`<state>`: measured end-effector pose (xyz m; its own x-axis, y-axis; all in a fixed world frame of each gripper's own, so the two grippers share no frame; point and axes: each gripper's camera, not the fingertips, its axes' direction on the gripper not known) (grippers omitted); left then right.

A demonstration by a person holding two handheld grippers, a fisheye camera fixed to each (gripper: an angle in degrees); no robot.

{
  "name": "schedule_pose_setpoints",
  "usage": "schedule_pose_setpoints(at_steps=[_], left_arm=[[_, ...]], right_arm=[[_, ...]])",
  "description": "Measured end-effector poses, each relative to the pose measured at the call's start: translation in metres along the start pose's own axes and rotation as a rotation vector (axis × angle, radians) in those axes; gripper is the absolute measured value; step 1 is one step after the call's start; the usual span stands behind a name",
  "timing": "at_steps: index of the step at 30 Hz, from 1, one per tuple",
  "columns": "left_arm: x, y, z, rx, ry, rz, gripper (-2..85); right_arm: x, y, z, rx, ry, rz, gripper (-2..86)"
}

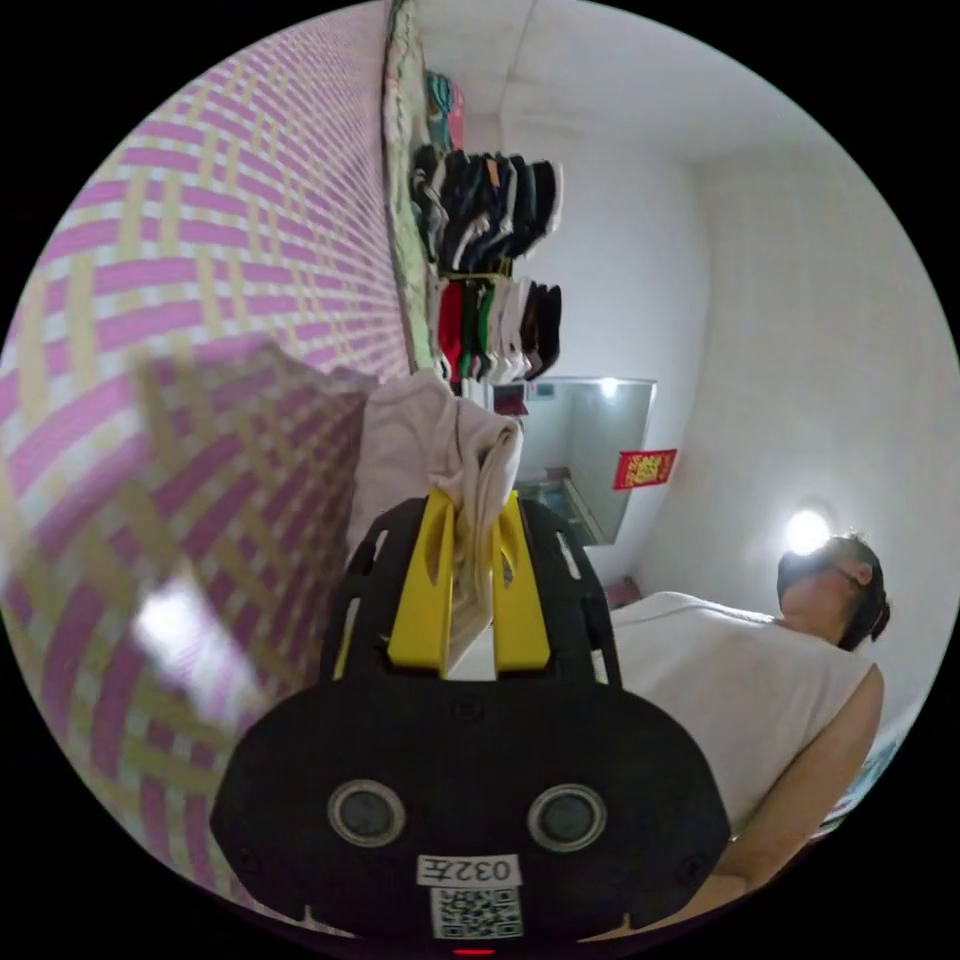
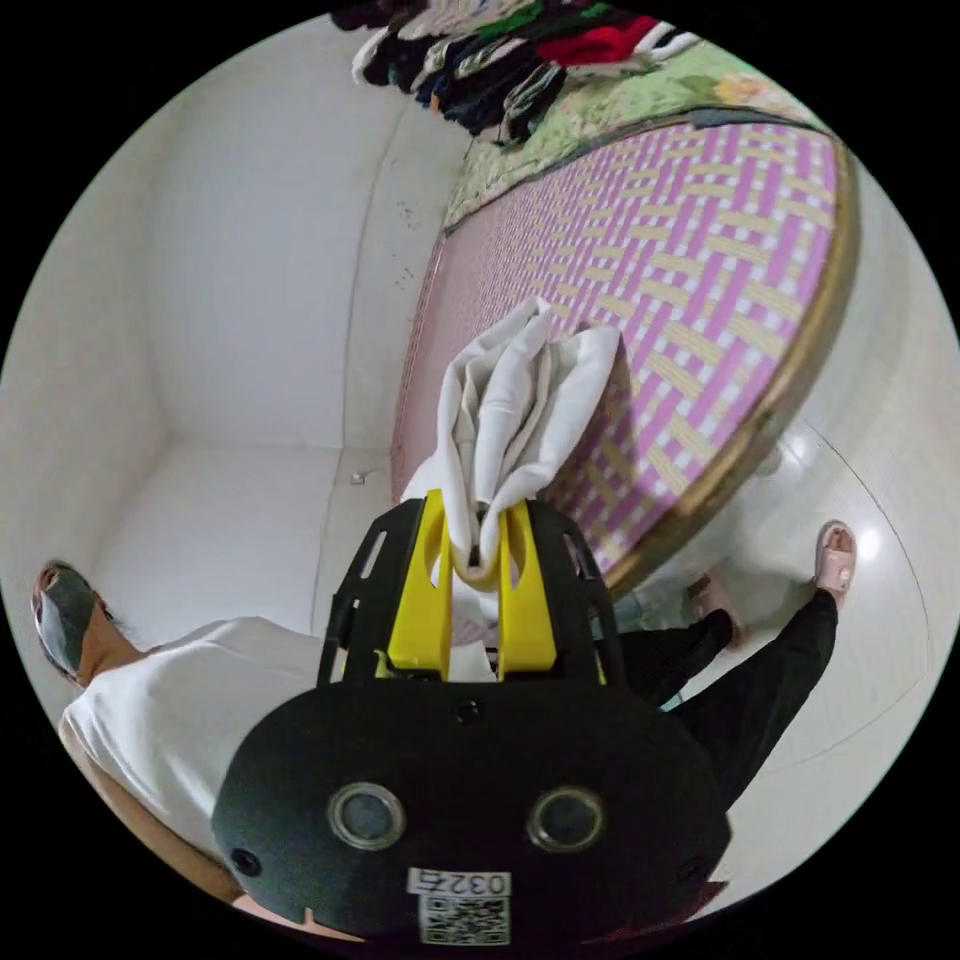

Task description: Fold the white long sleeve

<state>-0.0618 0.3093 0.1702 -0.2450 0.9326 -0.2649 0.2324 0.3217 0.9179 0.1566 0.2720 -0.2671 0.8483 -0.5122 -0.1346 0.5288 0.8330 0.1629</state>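
Both views close above the woven mat (image 1: 200, 300), rolled sideways, sharing mat (image 2: 700, 250) and person (image 1: 740, 680).

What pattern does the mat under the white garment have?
The mat has a woven pink, white and yellow basket-weave pattern, clearest in the right gripper view.

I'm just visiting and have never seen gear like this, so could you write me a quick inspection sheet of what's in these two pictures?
Surface: pink-and-yellow woven mat on a bed, with a brown edge.
Job's things: white long-sleeve garment, bunched and lifted, gripped at two places.
Clutter: row of dark, red and white clothes at the far side of the mat.
Grippers: left gripper with yellow jaws shut on the white cloth; right gripper likewise shut on it.
Cables: nothing seen.
Surroundings: white walls, pale glossy floor, red paper sign, a person in a white top.
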Motion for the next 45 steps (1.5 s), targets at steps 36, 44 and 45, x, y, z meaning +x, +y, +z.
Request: schedule_pose_setpoints(at_steps=[36,44,45], left_arm=[[0.184,-0.399,0.46,-0.298,0.256,0.354,1.6],[0.331,-0.616,0.397,-0.188,0.368,0.489,1.7],[0.336,-0.633,0.392,-0.173,0.366,0.481,1.7]], right_arm=[[0.064,-0.077,-0.558,0.462,-0.176,-0.491,7.1],[-0.075,-0.267,-0.606,0.414,-0.241,-0.715,7.0],[-0.082,-0.281,-0.609,0.41,-0.252,-0.714,7.0]])
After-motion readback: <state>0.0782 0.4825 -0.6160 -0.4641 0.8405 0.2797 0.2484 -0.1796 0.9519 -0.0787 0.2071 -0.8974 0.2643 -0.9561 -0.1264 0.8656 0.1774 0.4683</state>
